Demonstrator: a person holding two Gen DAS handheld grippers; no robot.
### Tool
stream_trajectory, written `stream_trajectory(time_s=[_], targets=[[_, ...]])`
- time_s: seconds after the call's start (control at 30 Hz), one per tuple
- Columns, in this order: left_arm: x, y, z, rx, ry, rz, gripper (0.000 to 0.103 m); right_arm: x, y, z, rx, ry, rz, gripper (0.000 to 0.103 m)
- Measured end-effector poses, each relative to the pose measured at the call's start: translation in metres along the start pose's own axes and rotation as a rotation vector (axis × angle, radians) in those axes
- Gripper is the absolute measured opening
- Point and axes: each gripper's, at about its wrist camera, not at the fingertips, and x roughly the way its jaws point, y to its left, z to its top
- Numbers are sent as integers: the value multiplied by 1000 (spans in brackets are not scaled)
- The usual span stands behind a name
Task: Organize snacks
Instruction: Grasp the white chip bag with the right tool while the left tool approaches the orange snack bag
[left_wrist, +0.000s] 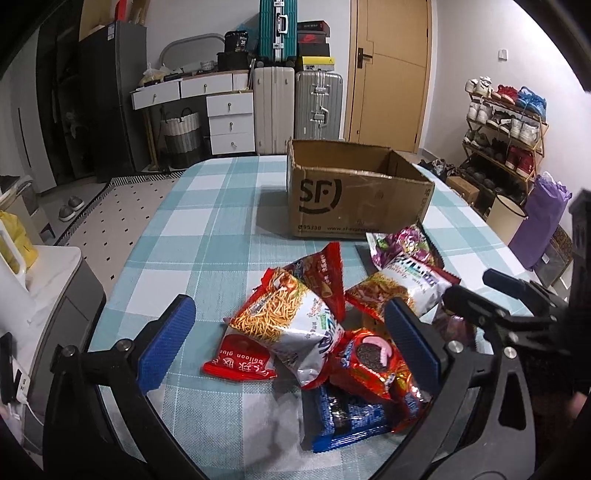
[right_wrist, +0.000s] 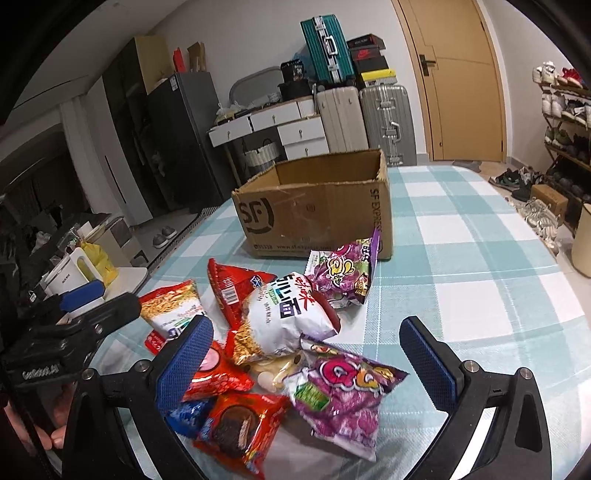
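Both claws, left claw (left_wrist: 291, 339) and right claw (right_wrist: 306, 354), hang wide and empty over light, crinkly, slippery snack packets (right_wrist: 284, 317) on the bench (right_wrist: 480, 258); pinch a sealed edge, since puffed middles crush.

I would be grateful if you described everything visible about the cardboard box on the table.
The cardboard box is brown corrugated card, printed with a black SF logo and a web address along the bottom of its front, with SF EXPRESS lettering on one side. Its top is open, the rim looks worn and slightly ragged, and no contents show inside from these angles. It sits upright on the checked tablecloth, behind the snack pile. A purple snack bag lies at its front corner, seemingly touching it. Neither gripper is near it.
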Motion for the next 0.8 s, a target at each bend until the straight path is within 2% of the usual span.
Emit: stream_trajectory(time_s=[0.43, 0.8], targets=[[29, 20, -7, -25, 54, -12, 102, 70, -7, 12, 28, 122, 79, 103], [41, 32, -10, -58, 89, -19, 102, 97, 5, 12, 20, 168, 109, 101]])
